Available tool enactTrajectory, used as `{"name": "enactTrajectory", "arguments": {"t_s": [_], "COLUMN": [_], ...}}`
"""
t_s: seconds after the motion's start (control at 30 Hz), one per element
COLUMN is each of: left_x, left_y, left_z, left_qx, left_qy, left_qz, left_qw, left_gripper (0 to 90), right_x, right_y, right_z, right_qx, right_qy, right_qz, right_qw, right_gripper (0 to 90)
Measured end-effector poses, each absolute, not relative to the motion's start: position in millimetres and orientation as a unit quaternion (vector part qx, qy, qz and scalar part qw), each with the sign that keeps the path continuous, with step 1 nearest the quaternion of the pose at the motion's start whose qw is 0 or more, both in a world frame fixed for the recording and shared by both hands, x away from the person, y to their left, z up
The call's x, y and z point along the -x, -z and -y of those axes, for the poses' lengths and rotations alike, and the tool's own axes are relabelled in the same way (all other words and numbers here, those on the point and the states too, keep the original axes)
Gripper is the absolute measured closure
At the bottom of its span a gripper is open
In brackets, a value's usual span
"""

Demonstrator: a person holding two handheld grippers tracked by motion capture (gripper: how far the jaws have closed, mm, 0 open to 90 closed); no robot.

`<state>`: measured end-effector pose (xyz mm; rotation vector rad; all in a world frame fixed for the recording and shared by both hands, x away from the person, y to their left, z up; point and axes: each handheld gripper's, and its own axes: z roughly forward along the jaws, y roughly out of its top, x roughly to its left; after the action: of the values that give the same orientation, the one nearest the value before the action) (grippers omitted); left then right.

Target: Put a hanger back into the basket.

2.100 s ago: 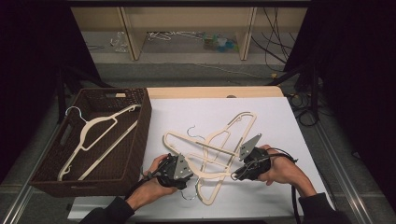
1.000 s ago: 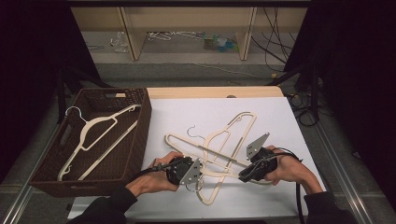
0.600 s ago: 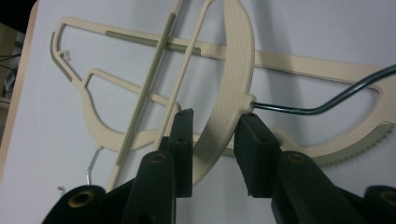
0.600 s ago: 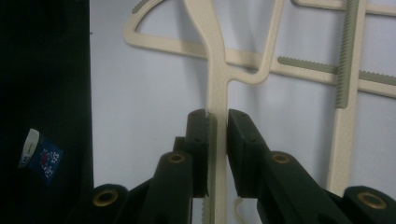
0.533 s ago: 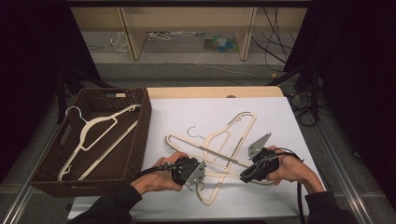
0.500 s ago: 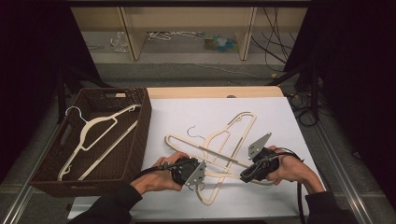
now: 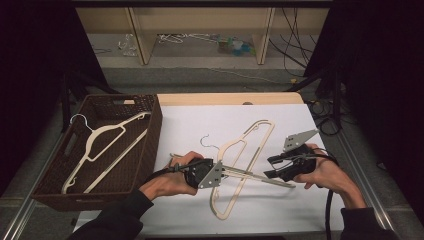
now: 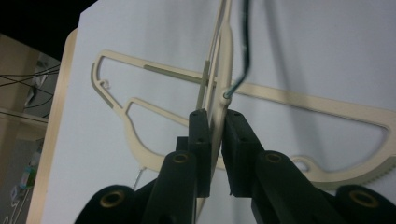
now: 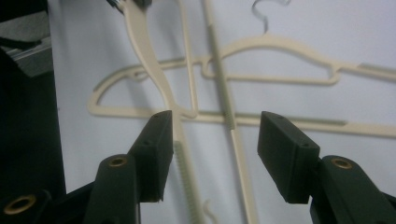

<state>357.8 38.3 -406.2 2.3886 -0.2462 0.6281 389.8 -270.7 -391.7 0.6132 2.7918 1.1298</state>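
Two cream plastic hangers (image 7: 250,150) are crossed on the white table (image 7: 210,120); one is pinched near its hook by the left gripper (image 8: 214,140). Light, stiff, snag-prone. The right gripper (image 9: 212,154), just opened, straddles bars.

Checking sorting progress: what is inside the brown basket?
One cream hanger with a metal hook lies slanted inside the brown basket. Its near wall hides part of the floor, so anything lying there cannot be seen.

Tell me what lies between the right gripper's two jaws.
In the right gripper view, the right gripper stands open; a thin bar of the lifted hanger runs through the gap, untouched, with white table beneath.
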Motion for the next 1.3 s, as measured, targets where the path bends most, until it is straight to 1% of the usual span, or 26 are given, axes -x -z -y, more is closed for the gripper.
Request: {"name": "enactTrajectory", "arguments": {"t_s": [0.1, 0.27, 0.33, 0.5, 0.67, 0.73, 0.77, 0.83, 0.87, 0.9, 1.0, 1.17, 1.23, 1.3], "left_x": [-363, -375, -378, -385, -393, -395, -395, -399, -399, -401, -404, -406, -407, -410], "left_y": [401, 394, 392, 386, 378, 375, 375, 371, 371, 368, 364, 358, 356, 352], "left_z": [-39, -47, -49, -54, -63, -67, -67, -73, -73, -78, -84, -95, -97, -105], "left_qx": [-0.908, -0.906, -0.904, -0.899, -0.889, -0.885, -0.885, -0.877, -0.877, -0.867, -0.854, -0.838, -0.835, -0.821], "left_qy": [-0.241, -0.232, -0.232, -0.207, -0.188, -0.184, -0.184, -0.172, -0.172, -0.159, -0.152, -0.136, -0.137, -0.133], "left_qz": [0.067, 0.012, -0.002, -0.055, -0.100, -0.114, -0.114, -0.137, -0.137, -0.153, -0.172, -0.201, -0.206, -0.226], "left_qw": [0.337, 0.354, 0.359, 0.382, 0.406, 0.411, 0.411, 0.427, 0.427, 0.446, 0.468, 0.489, 0.492, 0.507], "left_gripper": [85.4, 85.6, 85.6, 85.6, 85.6, 85.6, 85.6, 85.6, 85.6, 85.6, 85.6, 85.6, 85.6, 85.6], "right_x": [-384, -375, -373, -372, -373, -373, -373, -373, -373, -373, -374, -372, -372, -371], "right_y": [373, 357, 356, 362, 368, 369, 369, 372, 372, 373, 371, 369, 369, 371], "right_z": [276, 283, 284, 285, 282, 281, 281, 279, 279, 278, 278, 278, 278, 276], "right_qx": [-0.205, -0.200, -0.202, -0.211, -0.219, -0.227, -0.227, -0.229, -0.229, -0.234, -0.241, -0.250, -0.252, -0.257], "right_qy": [-0.389, -0.408, -0.408, -0.403, -0.399, -0.398, -0.398, -0.400, -0.400, -0.405, -0.416, -0.430, -0.432, -0.435], "right_qz": [-0.896, -0.887, -0.887, -0.887, -0.887, -0.885, -0.885, -0.882, -0.882, -0.876, -0.865, -0.852, -0.850, -0.845], "right_qw": [0.060, 0.080, 0.079, 0.080, 0.080, 0.085, 0.085, 0.099, 0.099, 0.117, 0.143, 0.165, 0.169, 0.176], "right_gripper": [41.7, 40.9, 40.9, 39.5, 35.2, 32.0, 32.0, 29.6, 29.6, 25.5, 24.9, 24.9, 24.5, 23.8]}}
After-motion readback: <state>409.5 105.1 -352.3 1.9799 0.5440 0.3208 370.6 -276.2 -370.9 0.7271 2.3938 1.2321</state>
